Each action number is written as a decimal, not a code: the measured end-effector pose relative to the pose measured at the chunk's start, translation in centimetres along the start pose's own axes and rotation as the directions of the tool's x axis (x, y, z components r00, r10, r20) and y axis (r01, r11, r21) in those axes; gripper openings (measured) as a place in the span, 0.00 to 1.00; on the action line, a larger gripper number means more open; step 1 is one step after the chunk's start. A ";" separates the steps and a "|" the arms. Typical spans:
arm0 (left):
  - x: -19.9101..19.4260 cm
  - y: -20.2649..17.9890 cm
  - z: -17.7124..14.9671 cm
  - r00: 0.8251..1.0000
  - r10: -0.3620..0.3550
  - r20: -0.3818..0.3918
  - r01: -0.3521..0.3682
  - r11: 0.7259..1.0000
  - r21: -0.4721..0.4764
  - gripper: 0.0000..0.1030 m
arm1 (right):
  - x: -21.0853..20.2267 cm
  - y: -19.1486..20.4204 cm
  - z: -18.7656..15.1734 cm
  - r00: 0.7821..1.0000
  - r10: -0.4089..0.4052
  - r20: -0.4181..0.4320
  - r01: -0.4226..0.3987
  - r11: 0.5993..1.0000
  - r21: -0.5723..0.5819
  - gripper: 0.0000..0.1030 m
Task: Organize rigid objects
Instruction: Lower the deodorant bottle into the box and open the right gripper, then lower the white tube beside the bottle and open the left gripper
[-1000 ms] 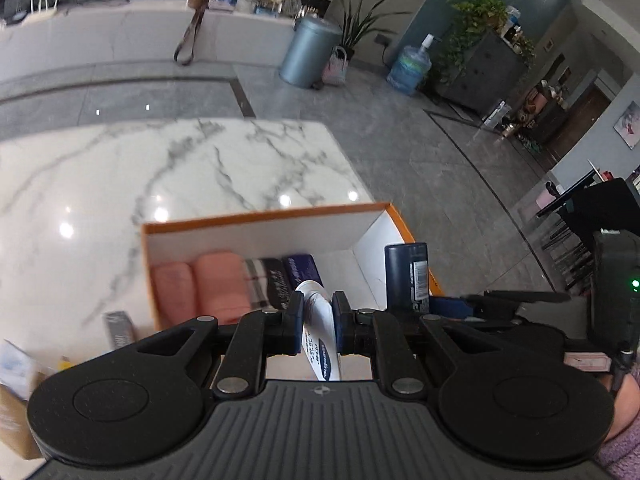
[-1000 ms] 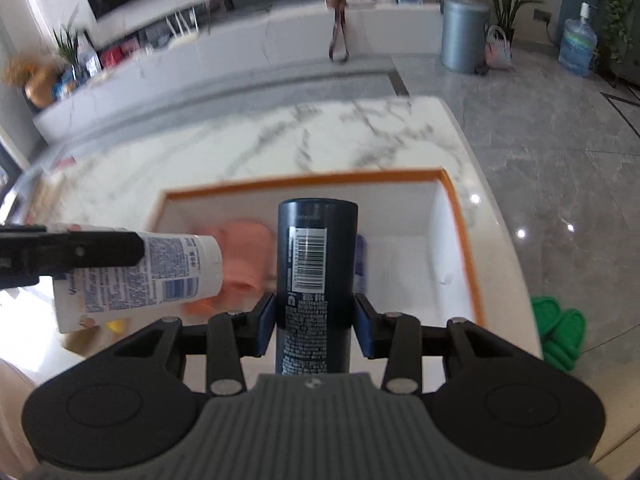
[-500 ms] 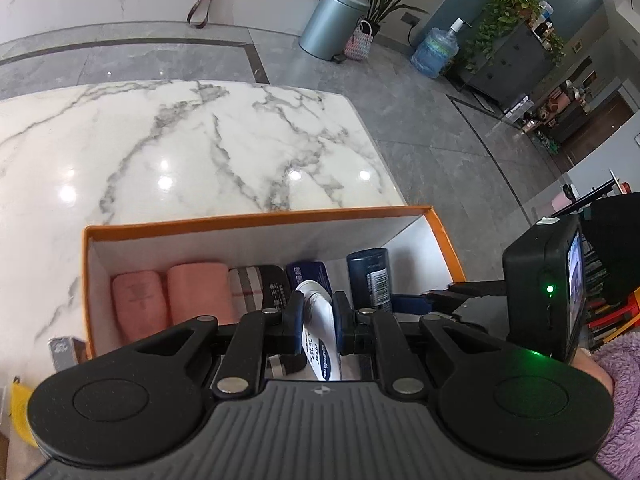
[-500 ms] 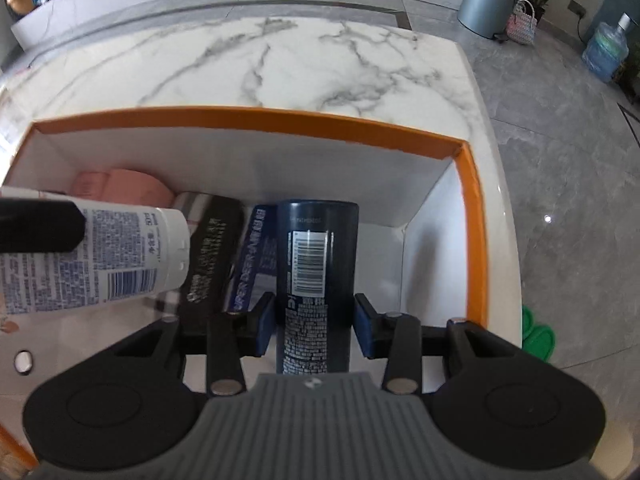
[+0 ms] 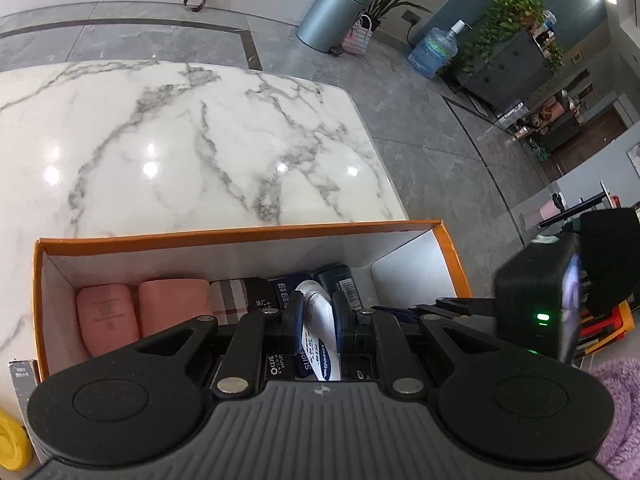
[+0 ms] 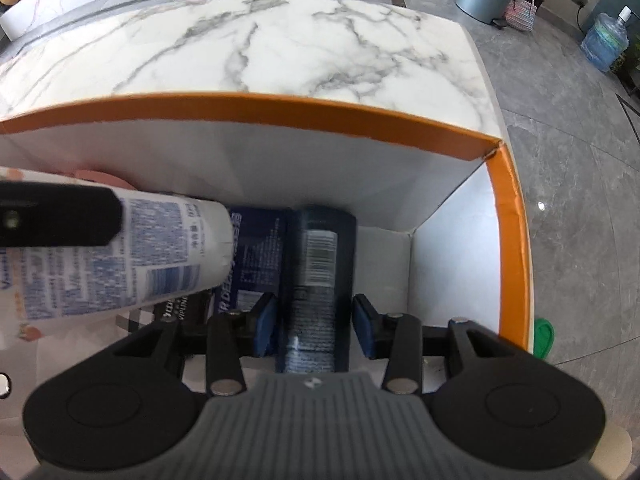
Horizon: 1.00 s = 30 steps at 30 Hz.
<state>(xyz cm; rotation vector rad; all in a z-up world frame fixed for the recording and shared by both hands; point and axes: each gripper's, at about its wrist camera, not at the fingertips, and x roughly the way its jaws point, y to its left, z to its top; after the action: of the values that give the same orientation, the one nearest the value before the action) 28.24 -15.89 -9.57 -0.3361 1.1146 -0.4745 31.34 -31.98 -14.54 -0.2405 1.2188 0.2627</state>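
Partly, the white tube (image 5: 318, 316) hides the dark can (image 5: 340, 280).

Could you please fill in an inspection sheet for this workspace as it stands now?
Surface: marble table, glossy, bare beyond the box.
Job's things: orange box holding two pink rolls, a plaid item and a blue carton; a white tube and a dark can are being lowered in.
Clutter: yellow object and small grey carton beside the box.
Grippers: left tongs shut on the tube; right tongs straddle the can, pads looking just clear of it.
Cables: nothing seen.
Surroundings: grey tiled floor, bin, water jug, plants.
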 end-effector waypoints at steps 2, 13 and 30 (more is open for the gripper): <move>-0.1 -0.2 0.0 1.000 -0.004 0.002 0.004 1.000 -0.001 0.16 | -0.9 -0.2 0.0 1.000 0.010 0.017 -0.010 1.000 0.010 0.44; 2.1 -3.8 0.2 0.998 -0.059 0.010 0.059 0.998 0.011 0.16 | -10.1 -3.1 -4.4 0.959 -0.111 0.260 0.069 0.984 0.165 0.43; 8.0 -6.3 -2.3 0.994 0.078 -0.078 -0.084 0.994 -0.067 0.16 | -9.0 -5.9 -6.7 0.959 -0.122 0.255 0.035 0.947 0.319 0.43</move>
<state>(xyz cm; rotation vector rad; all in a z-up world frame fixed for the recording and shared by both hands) 27.78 -25.49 -13.60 -0.3349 1.2158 -0.3793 24.40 -40.31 -7.97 0.0228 0.9576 0.0275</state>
